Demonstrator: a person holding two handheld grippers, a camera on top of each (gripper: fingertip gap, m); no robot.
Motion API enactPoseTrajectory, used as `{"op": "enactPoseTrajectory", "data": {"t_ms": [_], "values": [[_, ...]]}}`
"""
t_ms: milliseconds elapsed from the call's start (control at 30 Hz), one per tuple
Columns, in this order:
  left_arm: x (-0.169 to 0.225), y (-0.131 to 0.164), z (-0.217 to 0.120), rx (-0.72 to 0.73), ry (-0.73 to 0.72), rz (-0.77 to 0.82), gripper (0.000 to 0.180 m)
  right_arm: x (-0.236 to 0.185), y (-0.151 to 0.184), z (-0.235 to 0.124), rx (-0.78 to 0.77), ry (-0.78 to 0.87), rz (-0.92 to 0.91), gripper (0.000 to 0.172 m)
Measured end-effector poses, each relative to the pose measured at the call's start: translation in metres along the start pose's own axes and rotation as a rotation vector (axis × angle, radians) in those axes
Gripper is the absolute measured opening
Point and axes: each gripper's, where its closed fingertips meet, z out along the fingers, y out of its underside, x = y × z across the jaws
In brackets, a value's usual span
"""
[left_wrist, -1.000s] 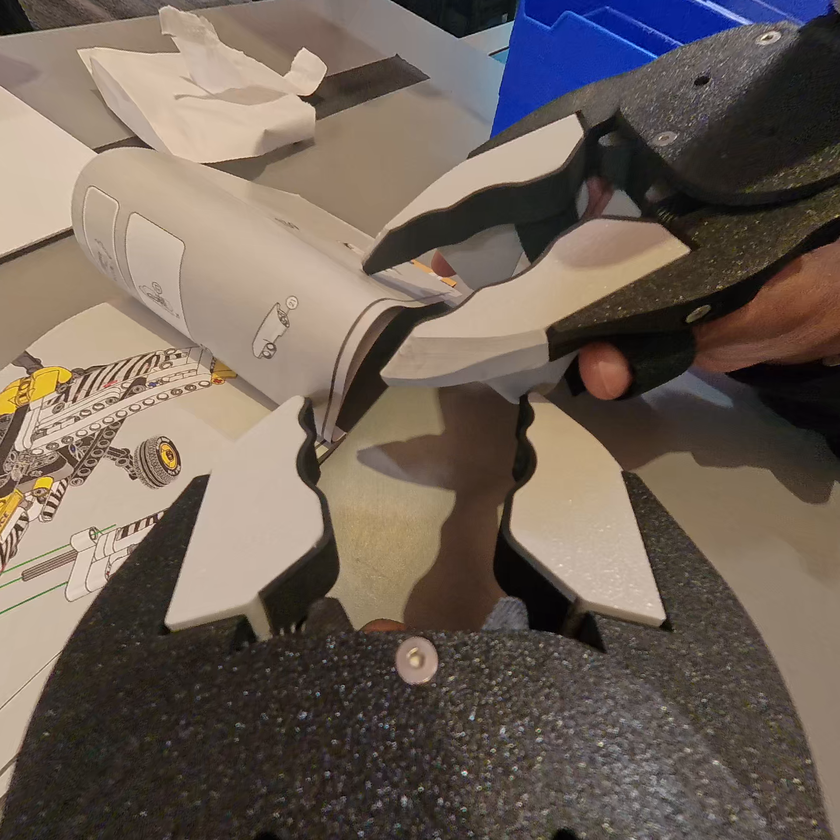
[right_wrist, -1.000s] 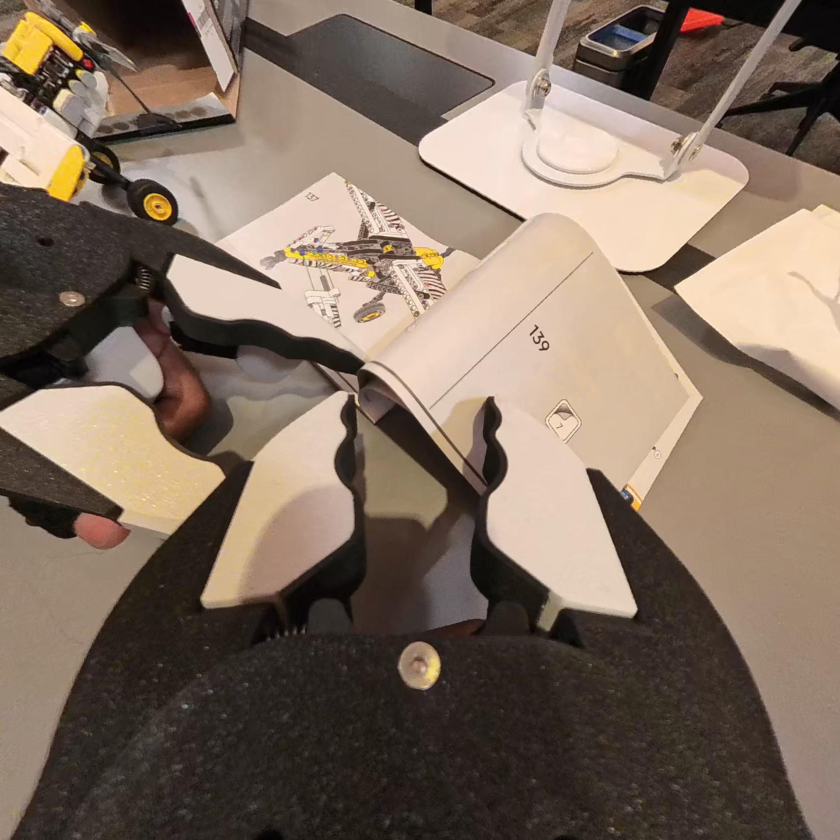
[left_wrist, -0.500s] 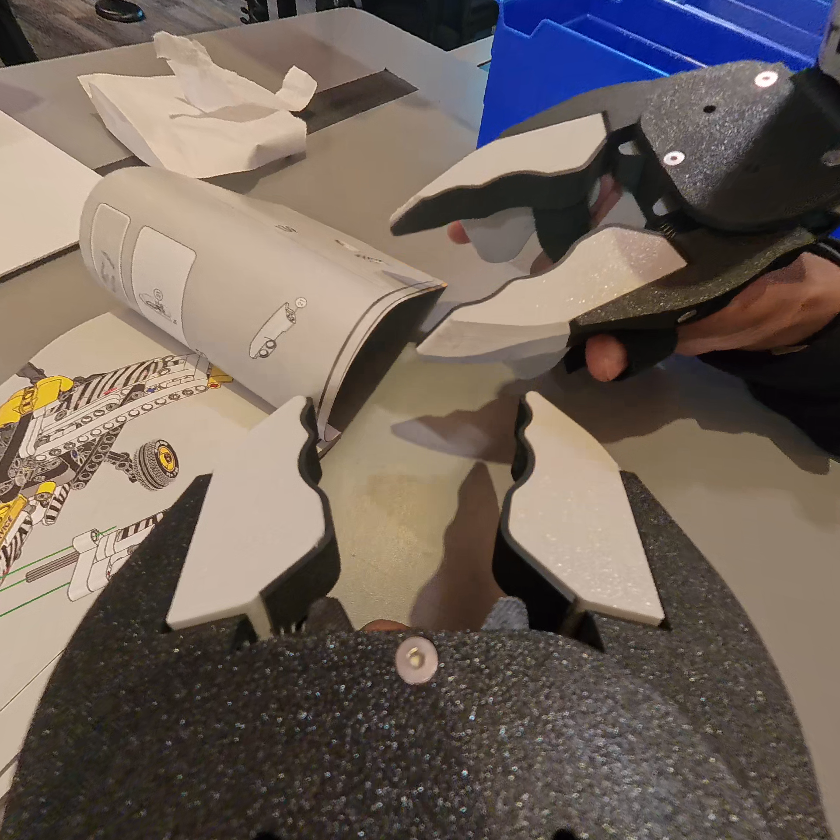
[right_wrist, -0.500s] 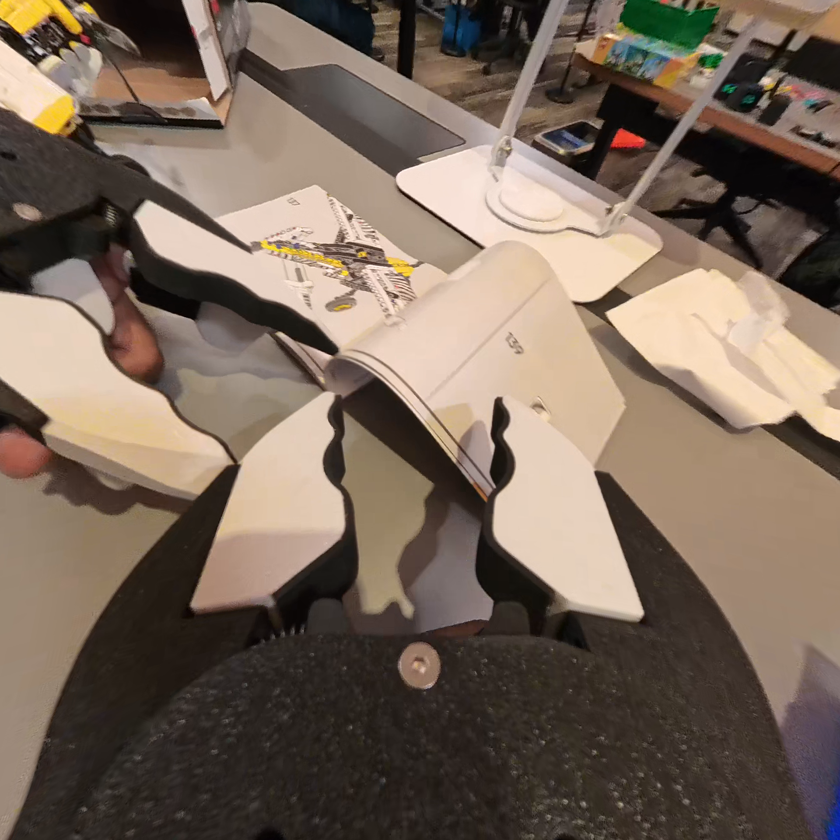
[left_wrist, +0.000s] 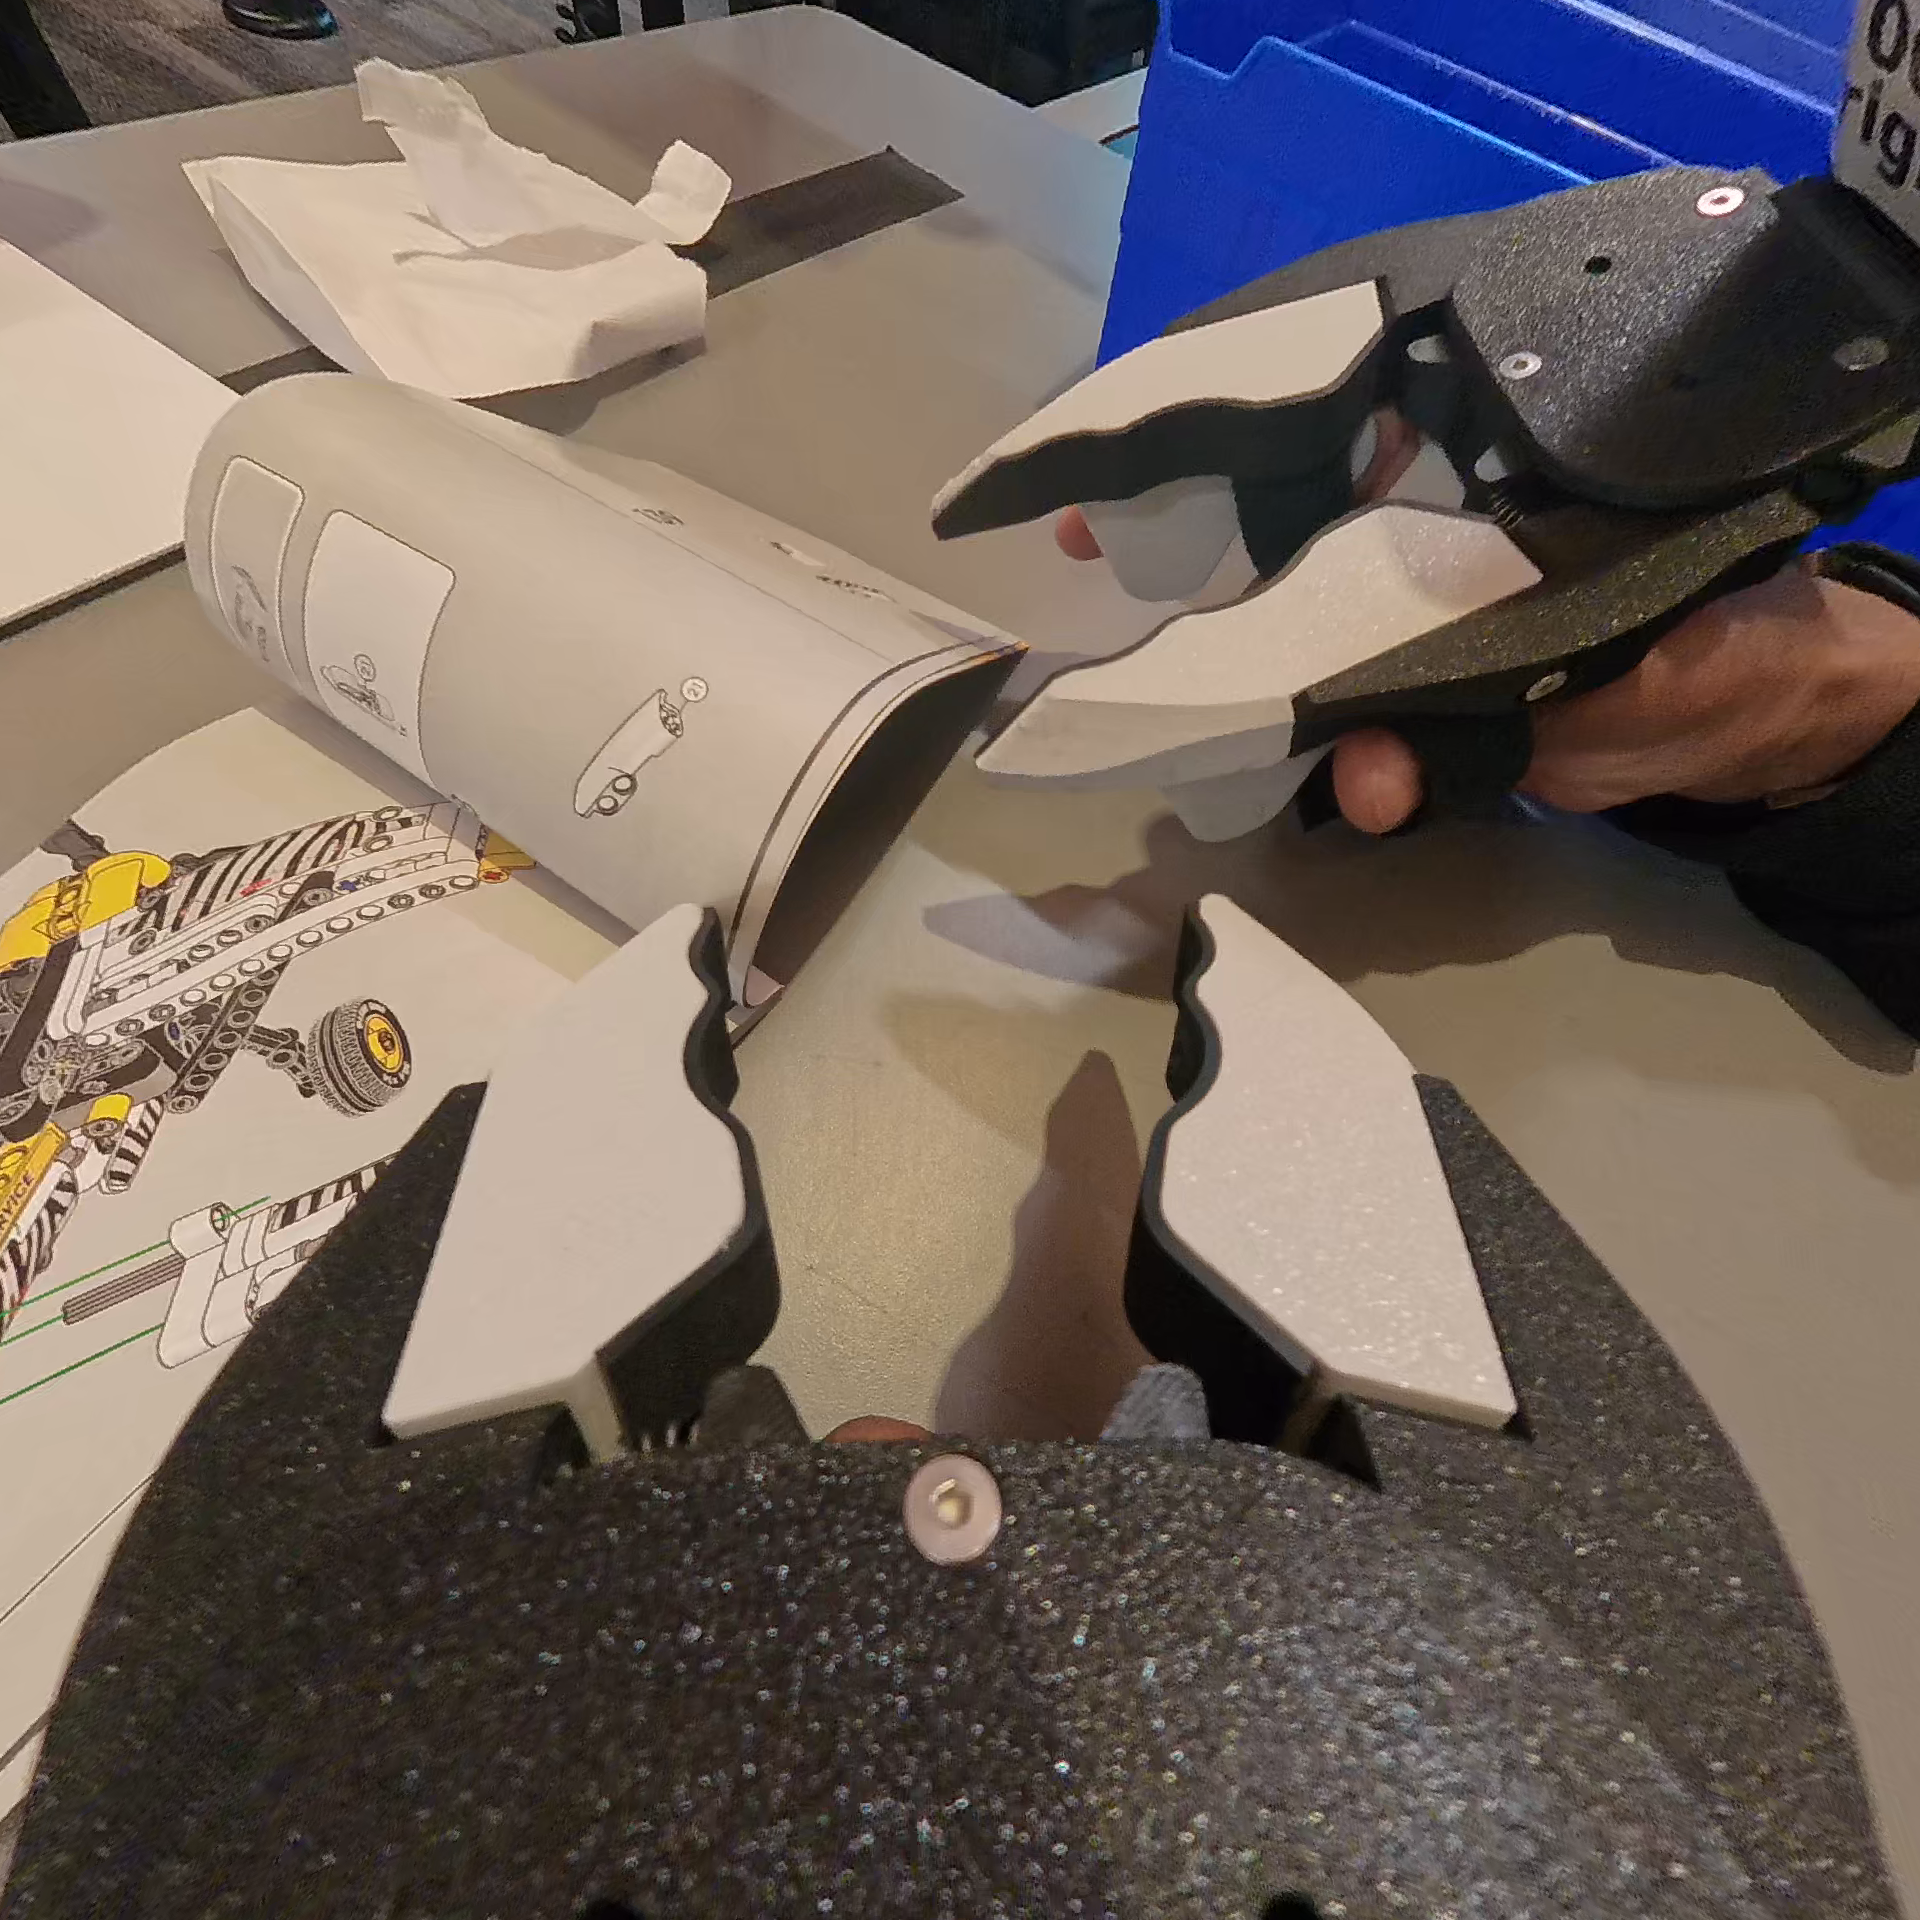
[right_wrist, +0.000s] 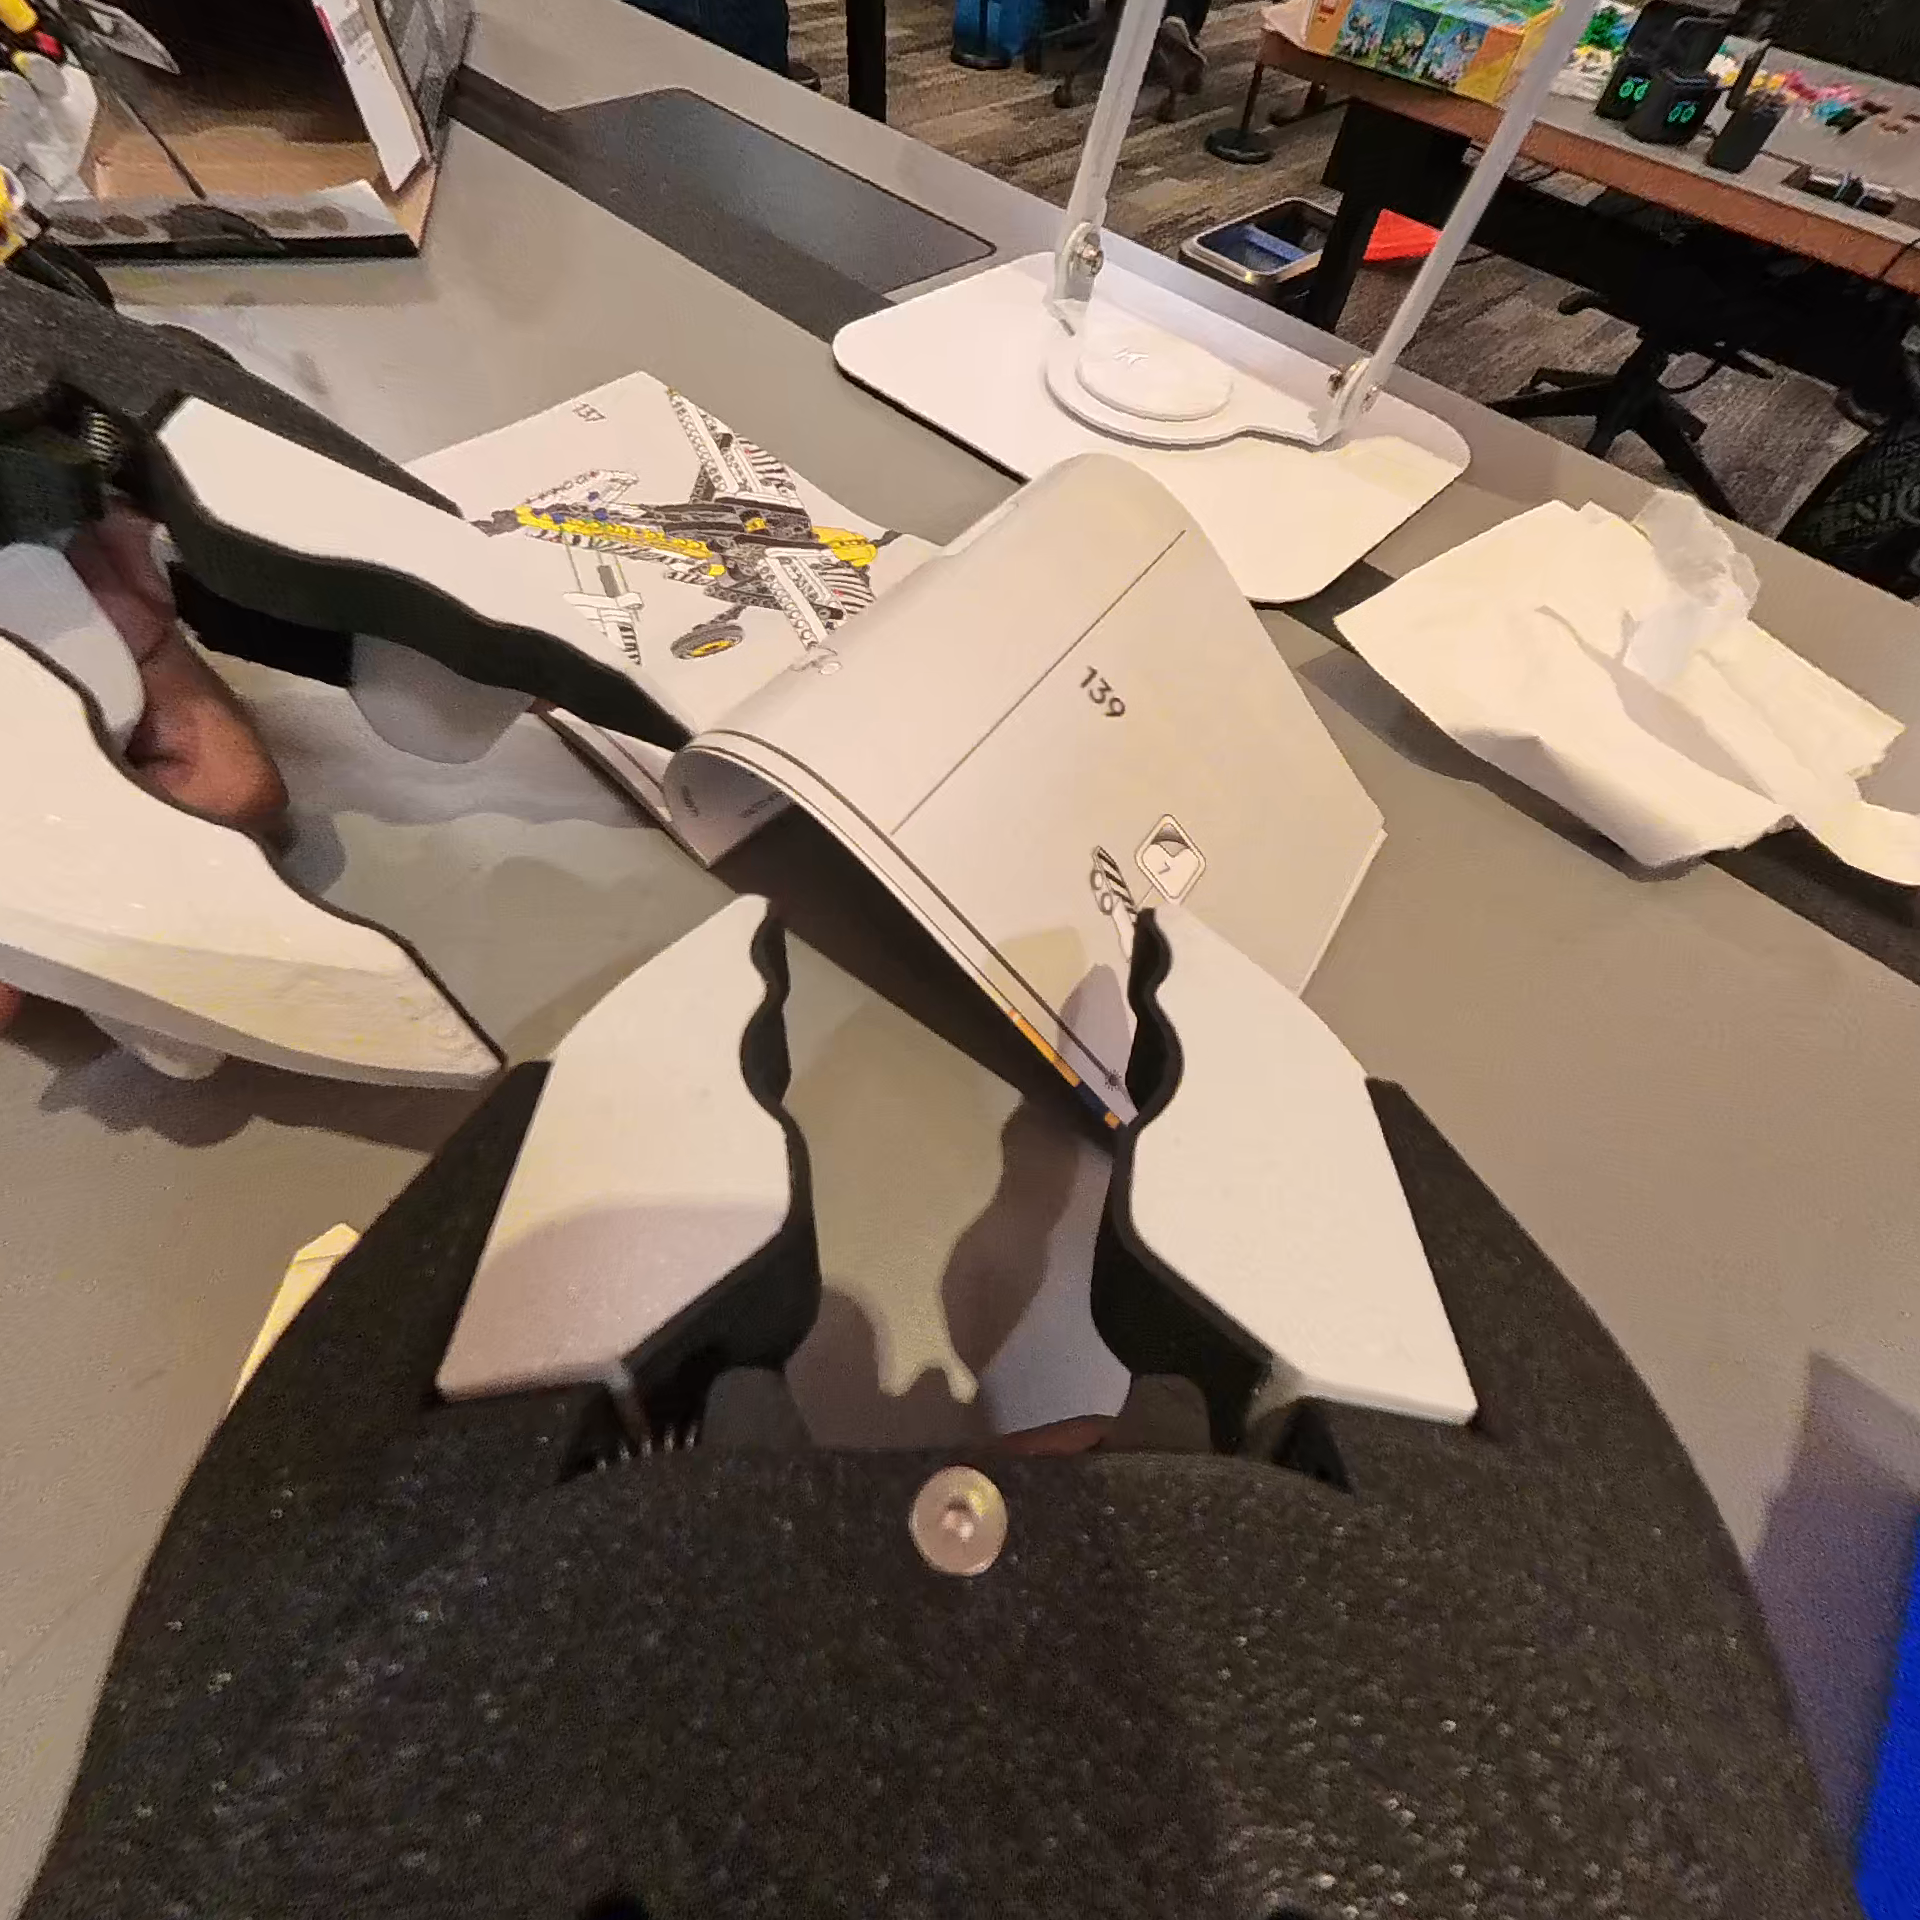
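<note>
An open instruction booklet (left_wrist: 260, 1039) lies on the grey table (left_wrist: 1558, 1143). Its right-hand pages (left_wrist: 540, 665) arch up in a curl. My left gripper (left_wrist: 951, 935) is open and empty over bare table, its left fingertip (left_wrist: 696, 935) right beside the curl's near edge. My right gripper (left_wrist: 977, 634) is open at the curl's far corner, gripping nothing. In the right wrist view the curled page (right_wrist: 1039, 707) slants down between my right gripper's (right_wrist: 954, 925) spread fingers, and its corner reaches the right finger (right_wrist: 1143, 1039). The pads do not press on it. The left gripper (right_wrist: 582, 904) shows open at the left.
A crumpled white paper bag (left_wrist: 468, 249) lies behind the booklet and also shows in the right wrist view (right_wrist: 1621, 675). A blue bin (left_wrist: 1455, 156) stands at the back right. A white lamp base (right_wrist: 1143, 416) and an open cardboard box (right_wrist: 260, 156) stand beyond the booklet.
My right gripper opened wider and drew back and up, so the page corner that lay deep between its fingers now sits at their tips. The page stays curled. My left gripper barely moved.
</note>
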Motion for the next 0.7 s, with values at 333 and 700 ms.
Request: {"op": "enactPoseTrajectory", "data": {"t_ms": [333,700], "values": [[0.0,0.004,0.004,-0.038,-0.005,0.006,0.083,-0.017,0.003,0.011,-0.054,-0.026,-0.086,0.059],[0.003,0.001,0.001,-0.011,0.027,0.001,0.086,-0.033,-0.008,0.016,-0.005,-0.086,-0.122,0.054]]}}
